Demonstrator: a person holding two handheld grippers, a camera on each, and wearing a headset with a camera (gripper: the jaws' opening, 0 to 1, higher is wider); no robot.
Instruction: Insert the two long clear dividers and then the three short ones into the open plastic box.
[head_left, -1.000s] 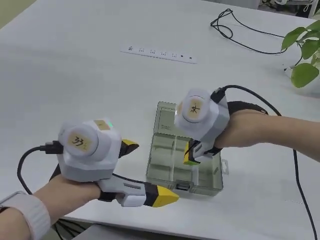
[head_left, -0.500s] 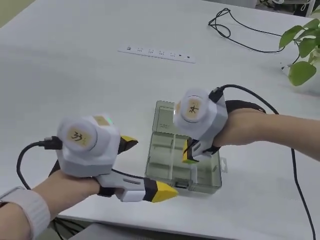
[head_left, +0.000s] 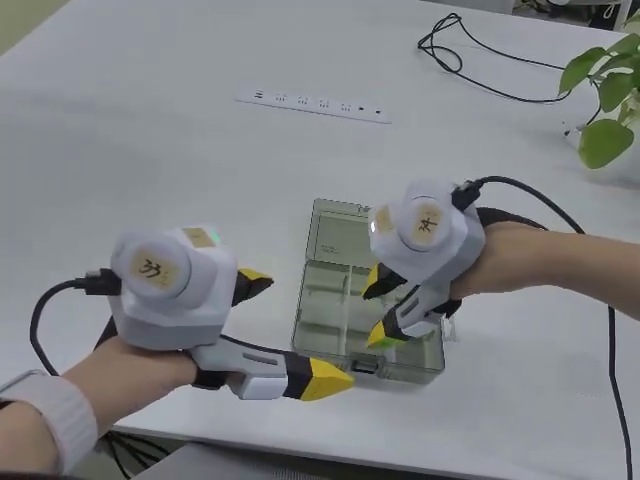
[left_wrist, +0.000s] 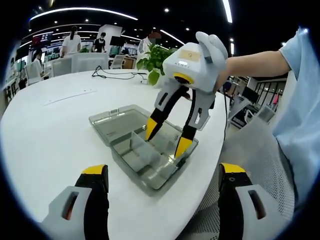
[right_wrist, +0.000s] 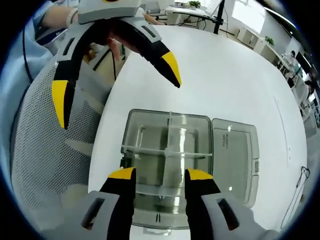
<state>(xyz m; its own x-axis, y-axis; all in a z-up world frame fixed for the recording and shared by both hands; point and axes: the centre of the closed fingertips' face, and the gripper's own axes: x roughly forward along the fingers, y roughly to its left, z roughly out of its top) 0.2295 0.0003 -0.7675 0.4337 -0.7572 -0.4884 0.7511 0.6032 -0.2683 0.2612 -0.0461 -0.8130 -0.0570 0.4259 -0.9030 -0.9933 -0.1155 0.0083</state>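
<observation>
Box lies open near the table front edge, with dividers seated inside. Right gripper hangs above it, jaws spread and empty. Left gripper sits beside it, likewise spread. Dividers are probably light, thin, slippery and brittle: pinch the top edge at mid-length.

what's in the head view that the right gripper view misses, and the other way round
Head view: green plant leaves at the table's far corner, and the hand holding the right gripper.
Right gripper view: a grey mesh chair beside the table edge and a light blue sleeve.
Both: the open plastic box with clear dividers inside, the white table, and the left gripper with jaws apart.
</observation>
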